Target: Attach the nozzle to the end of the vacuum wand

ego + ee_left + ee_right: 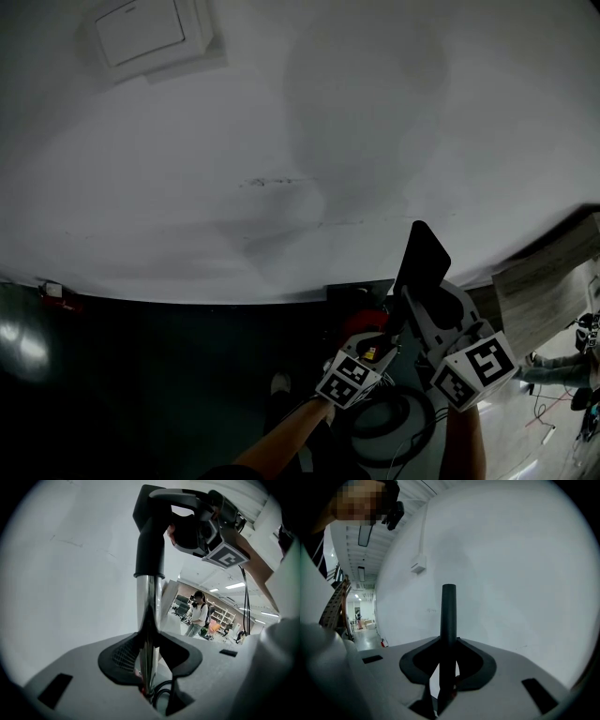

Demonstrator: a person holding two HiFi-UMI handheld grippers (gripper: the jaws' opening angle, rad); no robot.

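Observation:
In the left gripper view a shiny metal vacuum wand (149, 616) rises between the jaws of my left gripper (149, 670), which is shut on it. The black nozzle (151, 536) sits over the wand's top end, its collar meeting the metal. My right gripper (201, 524) clamps the nozzle's bent upper part there. The right gripper view has the black nozzle (448, 620) standing upright between the jaws of the right gripper (447, 670). From the head view both grippers are low at centre right: left gripper (373, 345), right gripper (419, 305), with the nozzle (422, 255) sticking up against the white wall.
A white wall (281, 141) with a switch plate (150, 33) fills the front. A red vacuum body (366, 323) and a black hose coil (394, 422) lie below the grippers. A small red object (56, 295) sits at the wall's foot. A person (199, 613) stands far off.

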